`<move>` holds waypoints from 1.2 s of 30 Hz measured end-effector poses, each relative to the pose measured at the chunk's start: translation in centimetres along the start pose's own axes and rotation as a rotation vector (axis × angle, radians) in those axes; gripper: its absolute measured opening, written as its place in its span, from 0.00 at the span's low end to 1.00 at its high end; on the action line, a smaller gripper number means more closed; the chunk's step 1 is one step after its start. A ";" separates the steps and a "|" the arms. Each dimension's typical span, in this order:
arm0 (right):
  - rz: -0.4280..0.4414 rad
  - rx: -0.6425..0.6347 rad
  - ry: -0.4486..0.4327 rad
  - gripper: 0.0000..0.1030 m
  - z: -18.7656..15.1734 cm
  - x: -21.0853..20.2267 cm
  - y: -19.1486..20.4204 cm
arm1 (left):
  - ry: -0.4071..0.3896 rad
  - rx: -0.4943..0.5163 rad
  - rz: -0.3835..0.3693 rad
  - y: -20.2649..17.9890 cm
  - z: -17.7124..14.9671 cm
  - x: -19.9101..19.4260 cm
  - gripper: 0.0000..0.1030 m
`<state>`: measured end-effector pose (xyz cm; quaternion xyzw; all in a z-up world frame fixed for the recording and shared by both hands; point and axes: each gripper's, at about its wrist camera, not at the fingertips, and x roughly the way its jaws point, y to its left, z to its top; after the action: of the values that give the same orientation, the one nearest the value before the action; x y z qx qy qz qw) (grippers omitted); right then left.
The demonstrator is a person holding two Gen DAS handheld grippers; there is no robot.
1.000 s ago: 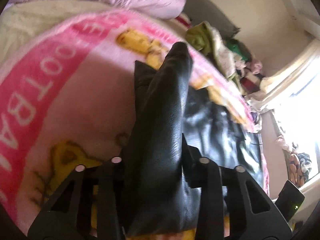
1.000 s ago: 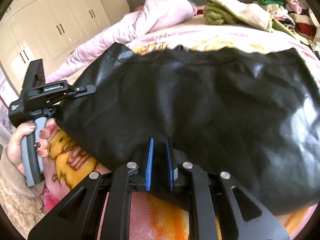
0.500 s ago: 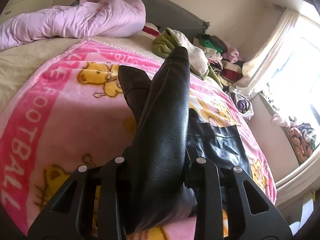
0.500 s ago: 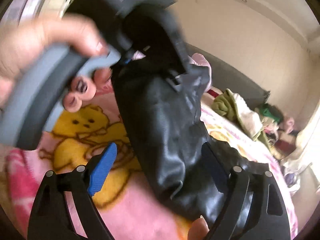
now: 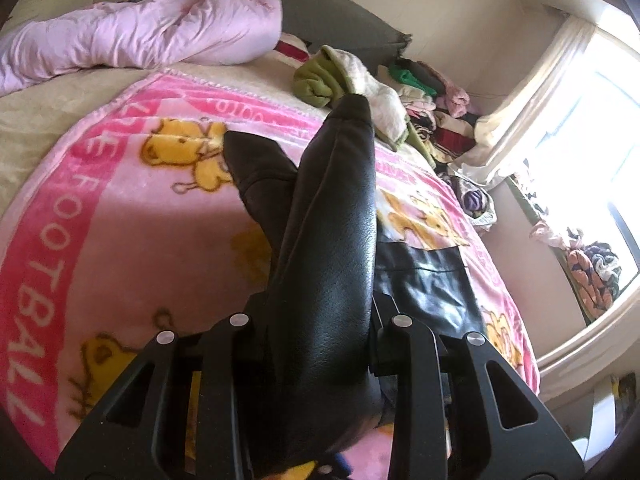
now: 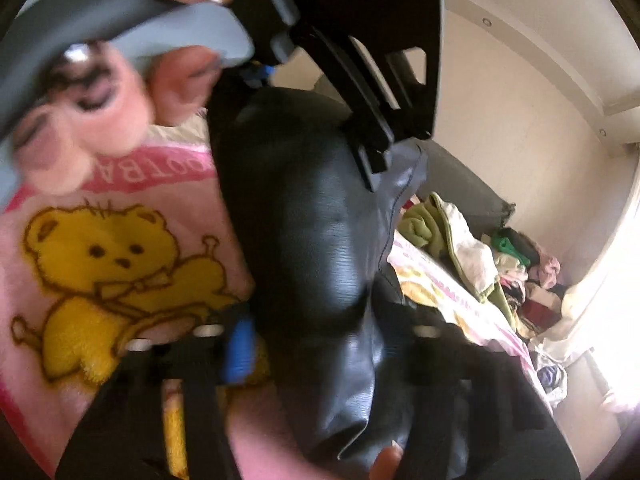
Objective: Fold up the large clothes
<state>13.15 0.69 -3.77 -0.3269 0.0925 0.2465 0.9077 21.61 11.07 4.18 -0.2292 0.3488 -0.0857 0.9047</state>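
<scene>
A black leather garment [image 5: 332, 240] hangs bunched from my left gripper [image 5: 320, 320], which is shut on it. The rest trails over the pink bear blanket [image 5: 120, 240]. In the right wrist view the left gripper [image 6: 360, 40] and the hand [image 6: 100, 100] holding it fill the top. The garment's fold [image 6: 312, 240] drops from there. My right gripper [image 6: 332, 344] sits around that fold lower down, and its jaws are closing with the leather between them. The blue pad [image 6: 240, 352] stands just beside the leather. The other pad is hidden behind the fold.
A pink duvet [image 5: 140, 36] lies at the head of the bed. Loose clothes [image 5: 400, 96] are heaped along the far right side by the grey headboard [image 5: 340, 24]. A bright window [image 5: 580, 140] is on the right, with more clothes [image 5: 592, 272] on its sill.
The left gripper has lifted the garment higher. The right gripper let go of the flat edge, opened wide, swung in under the left gripper, and its jaws have narrowed around the hanging fold.
</scene>
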 end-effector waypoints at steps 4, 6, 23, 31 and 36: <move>-0.055 0.061 0.006 0.21 0.2 -1.3 -1.7 | -0.006 0.068 -0.012 -3.0 0.2 -0.3 0.26; -0.077 0.110 0.011 0.19 0.1 -2.1 -3.1 | -0.003 0.100 -0.026 -4.7 0.3 -0.3 0.30; 0.050 0.917 0.098 0.17 -11.8 -5.2 -18.2 | -0.049 0.000 -0.068 -6.8 -1.2 3.2 0.66; 0.342 1.214 0.212 0.67 -17.0 -5.9 -22.2 | 0.139 0.060 -0.048 -8.6 -7.6 12.0 0.66; 0.339 1.194 0.215 0.85 -14.5 -6.6 -28.9 | 0.128 0.098 -0.032 -9.2 -7.9 11.5 0.66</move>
<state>22.00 -30.32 3.06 0.2324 0.3556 0.2586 0.8676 24.87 -3.41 -3.39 -0.1840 0.3974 -0.1314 0.8894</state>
